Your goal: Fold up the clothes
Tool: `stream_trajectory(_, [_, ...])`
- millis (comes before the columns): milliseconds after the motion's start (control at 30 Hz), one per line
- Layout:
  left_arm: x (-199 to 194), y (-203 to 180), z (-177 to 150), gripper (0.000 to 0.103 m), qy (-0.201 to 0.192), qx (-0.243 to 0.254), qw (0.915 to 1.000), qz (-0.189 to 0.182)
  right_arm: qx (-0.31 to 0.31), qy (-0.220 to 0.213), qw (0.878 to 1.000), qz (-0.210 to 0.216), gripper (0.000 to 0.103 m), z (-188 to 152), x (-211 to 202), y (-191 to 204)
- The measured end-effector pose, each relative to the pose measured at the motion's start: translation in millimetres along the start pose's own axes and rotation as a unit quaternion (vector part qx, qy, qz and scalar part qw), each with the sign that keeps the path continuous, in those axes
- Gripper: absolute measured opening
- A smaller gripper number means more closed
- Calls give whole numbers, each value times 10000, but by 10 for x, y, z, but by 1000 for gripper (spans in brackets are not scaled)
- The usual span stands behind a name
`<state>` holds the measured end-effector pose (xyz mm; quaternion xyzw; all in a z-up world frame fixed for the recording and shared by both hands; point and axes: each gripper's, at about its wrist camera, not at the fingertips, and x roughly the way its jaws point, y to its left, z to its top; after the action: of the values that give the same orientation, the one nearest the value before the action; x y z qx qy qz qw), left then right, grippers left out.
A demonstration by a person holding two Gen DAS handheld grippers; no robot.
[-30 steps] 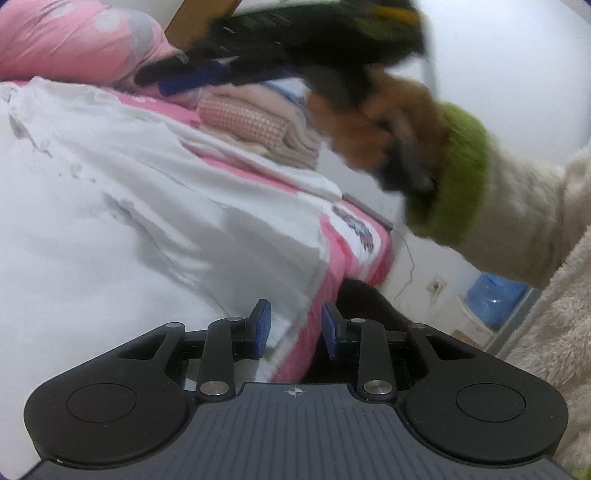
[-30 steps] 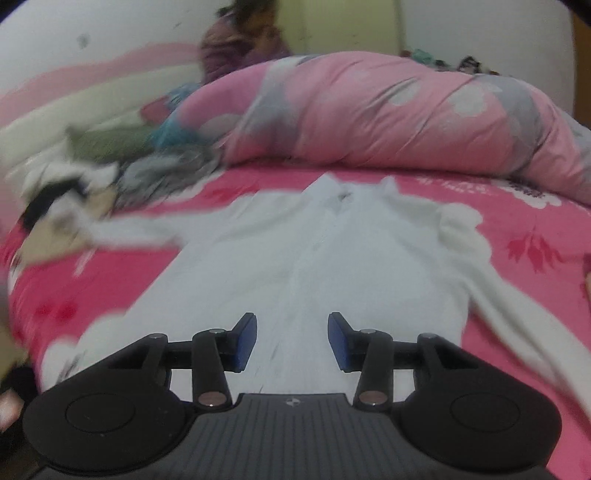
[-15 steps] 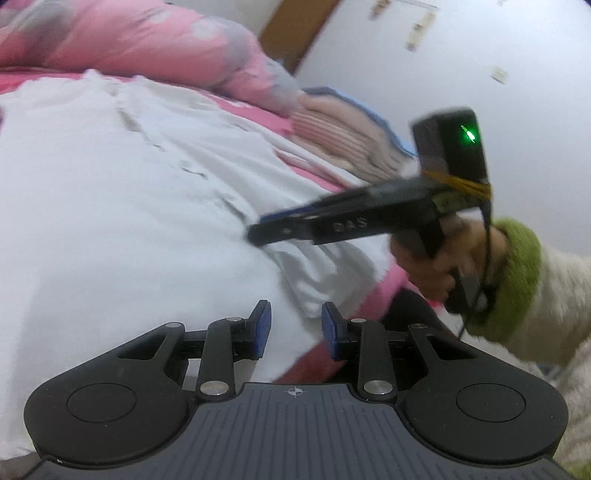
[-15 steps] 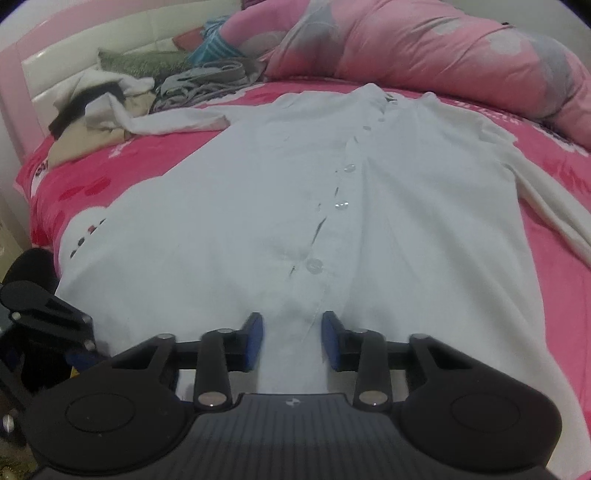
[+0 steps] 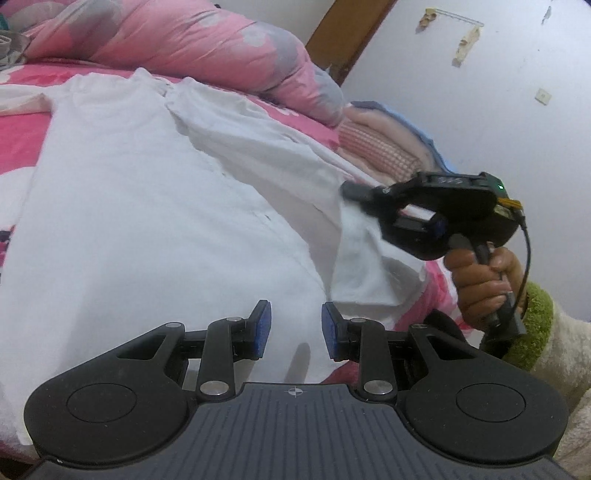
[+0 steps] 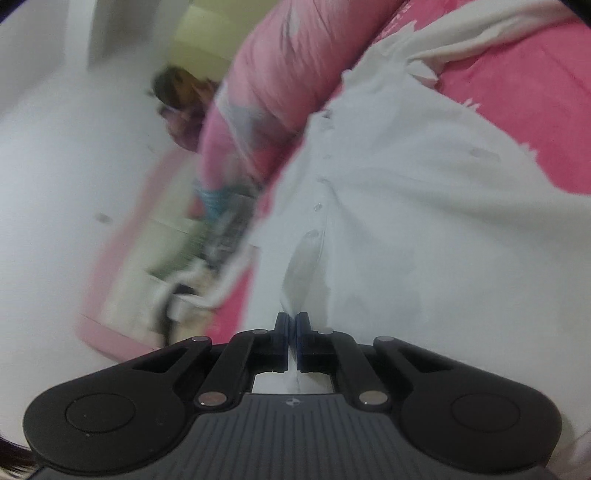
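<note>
A white button-front shirt (image 5: 129,203) lies spread on the pink bed (image 5: 22,140). My left gripper (image 5: 294,328) hovers at the shirt's near hem, its blue pads apart with nothing pressed between them. To the right, a hand (image 5: 476,280) with a green cuff holds my right gripper (image 5: 349,190), rolled on its side and pinching the shirt's right edge, which bunches and hangs below it. In the right wrist view the right gripper (image 6: 292,325) is shut on a fold of the white shirt (image 6: 424,221) near the button line.
A pink and grey duvet (image 5: 184,37) lies along the far side of the bed. A stack of folded pink clothes (image 5: 380,147) sits at the bed's right end by a brown door frame (image 5: 351,33). A blurred person (image 6: 181,107) and loose clothes (image 6: 221,221) are beyond.
My right gripper came down to the shirt's right edge, rolled onto its side and closed on the fabric. The left gripper stayed open and swung slightly, at the hem.
</note>
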<state>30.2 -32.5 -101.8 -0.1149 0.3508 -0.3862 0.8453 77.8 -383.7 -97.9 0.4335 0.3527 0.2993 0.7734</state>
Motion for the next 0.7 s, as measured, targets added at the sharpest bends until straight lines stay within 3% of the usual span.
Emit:
stream_trajectory(67, [3,14,-1,29,6,-47,10000,23,95,-20,9994,331,3,26,-15,-8])
stream_trajectory(133, [-1,21,-8,29,26,-60,10000,49,-116,118,9996,240,3,42,19,50])
stream_trajectory(233, [6,16,-4,29,78,-50,9999,63,-569,544,9967,-211,5,26,188,166])
stream_trajectory(333, [10,1,6,29,152,-41,9999,69,-1274,942,9809,-1129,13,-73,384,316])
stream_trajectory(400, [-2,-14,12,30,171,-21,9998,45,-1650,888,9720,-1420,19,-124,372,407])
stream_trajectory(600, [23,-78,35,30,198,112,9996,-137,-2022,112,9672,-1536,19,-223,-152,658])
stream_trajectory(700, [85,-158,59,30,202,223,9993,-217,-2414,64,9536,-1796,19,-392,-236,701])
